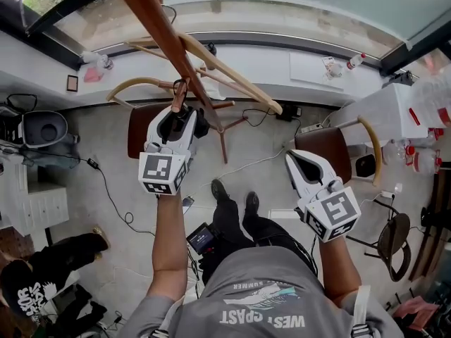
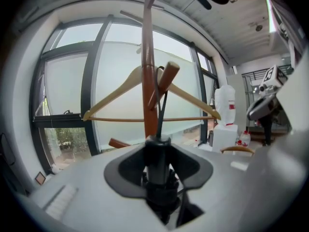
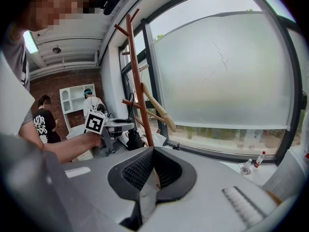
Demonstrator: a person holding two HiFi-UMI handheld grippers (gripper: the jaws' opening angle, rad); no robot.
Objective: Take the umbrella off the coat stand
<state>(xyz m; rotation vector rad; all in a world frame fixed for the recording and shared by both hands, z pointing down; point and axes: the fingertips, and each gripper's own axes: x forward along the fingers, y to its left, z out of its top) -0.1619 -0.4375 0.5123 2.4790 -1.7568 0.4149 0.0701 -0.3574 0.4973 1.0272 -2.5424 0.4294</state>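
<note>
The wooden coat stand (image 1: 161,25) leans across the head view, with a wooden hanger (image 1: 236,84) on it. My left gripper (image 1: 177,118) is at the stand, shut on the black folded umbrella (image 2: 158,170). The umbrella's thin strap (image 2: 162,109) runs up to a slanted peg (image 2: 167,75) beside the pole (image 2: 148,66), and the hanger (image 2: 115,94) hangs just behind it. My right gripper (image 1: 296,162) is held apart to the right, its jaws together with nothing between them (image 3: 153,153). From there the stand (image 3: 137,81) and the left gripper (image 3: 119,125) show to the left.
A brown chair (image 1: 139,131) stands under the coat stand and another chair (image 1: 330,146) to the right. A white table (image 1: 391,111) with bottles is at the far right. Cables cross the floor. Two people (image 3: 46,122) stand in the background by a white shelf.
</note>
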